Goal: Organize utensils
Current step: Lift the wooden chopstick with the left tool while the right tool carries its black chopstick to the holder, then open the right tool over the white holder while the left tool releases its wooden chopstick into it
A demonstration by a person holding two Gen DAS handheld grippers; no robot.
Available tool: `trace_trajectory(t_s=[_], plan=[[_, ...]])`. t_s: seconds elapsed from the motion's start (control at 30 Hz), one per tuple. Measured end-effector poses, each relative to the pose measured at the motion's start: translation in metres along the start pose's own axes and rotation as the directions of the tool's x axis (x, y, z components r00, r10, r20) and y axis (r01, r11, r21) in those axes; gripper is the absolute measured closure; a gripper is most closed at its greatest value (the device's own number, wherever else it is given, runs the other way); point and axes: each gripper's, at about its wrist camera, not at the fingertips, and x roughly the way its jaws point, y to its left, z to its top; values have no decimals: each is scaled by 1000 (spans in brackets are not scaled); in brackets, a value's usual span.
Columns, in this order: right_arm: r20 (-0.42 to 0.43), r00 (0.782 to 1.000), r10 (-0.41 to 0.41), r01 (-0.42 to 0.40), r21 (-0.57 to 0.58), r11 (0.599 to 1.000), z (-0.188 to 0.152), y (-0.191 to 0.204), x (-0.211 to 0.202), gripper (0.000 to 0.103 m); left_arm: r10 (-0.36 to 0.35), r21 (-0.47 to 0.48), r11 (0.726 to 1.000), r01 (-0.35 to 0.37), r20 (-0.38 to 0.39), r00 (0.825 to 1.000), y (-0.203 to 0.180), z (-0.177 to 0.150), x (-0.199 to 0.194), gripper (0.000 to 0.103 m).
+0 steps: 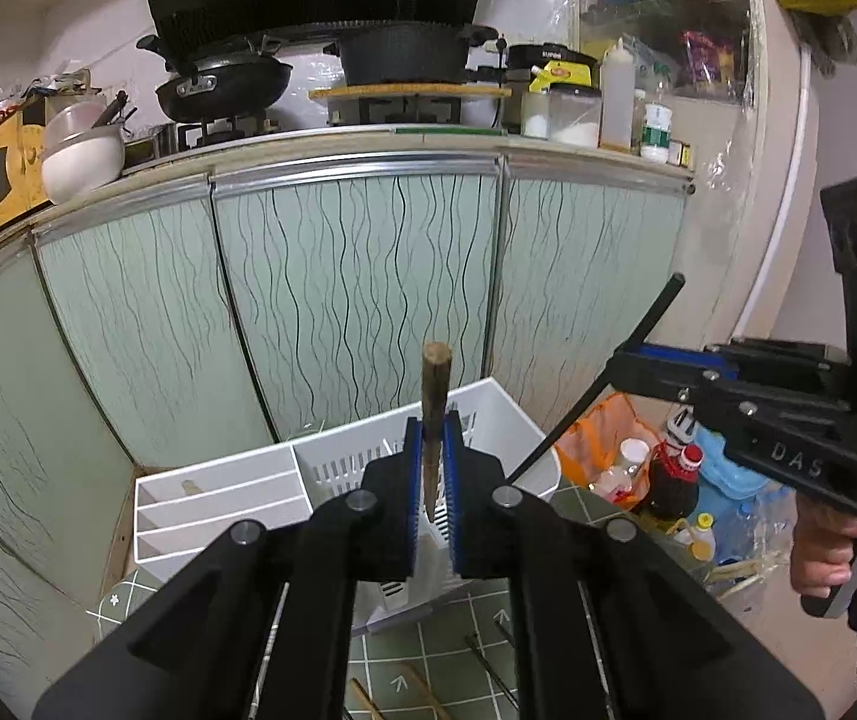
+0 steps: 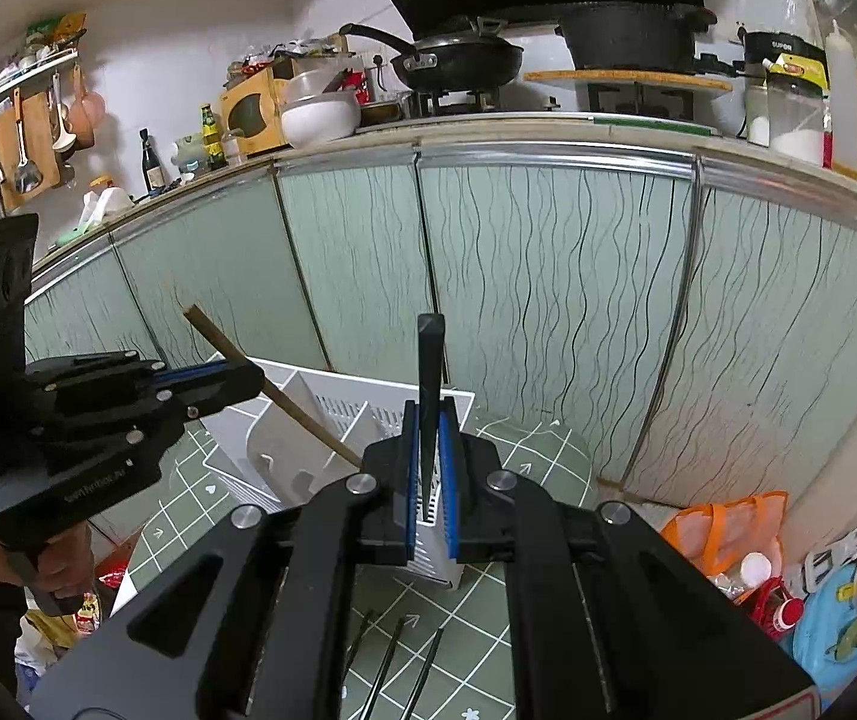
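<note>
The left tool (image 1: 433, 483) pinches a brown wooden chopstick (image 1: 433, 414). The right tool (image 2: 429, 468) pinches a black chopstick (image 2: 430, 372). Both hang above the white plastic holder (image 1: 218, 501). More sticks (image 2: 392, 654) lie on the green mat (image 2: 476, 648), so much is left.

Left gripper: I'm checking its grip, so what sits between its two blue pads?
A brown wooden chopstick stands upright, clamped in the left gripper; the left wrist view shows it.

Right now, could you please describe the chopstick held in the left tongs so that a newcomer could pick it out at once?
Start at the pale green cabinet doors under the counter; on the floor before them stands a white utensil organizer. Above it, the left tongs are shut on a brown wooden chopstick. It differs from the black chopstick in the right tongs by its brown wood.
</note>
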Motion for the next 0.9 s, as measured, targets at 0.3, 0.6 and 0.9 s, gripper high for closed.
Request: trace_trajectory(t_s=[0.3,0.6,0.9], plan=[[-32,999,24,-23,25,999,-7,-7,13,97,-34,-44,999,33,-33,999,10,-11,12,95],[-53,996,71,-67,86,994,-16,-20,18,96,-75,-115,991,68,-51,996,25,-20,18,92],[-9,999,45,-43,107,993,-19,-30,-2,38,-14,-131,991,14,3,1000,33,-16,-6,13]])
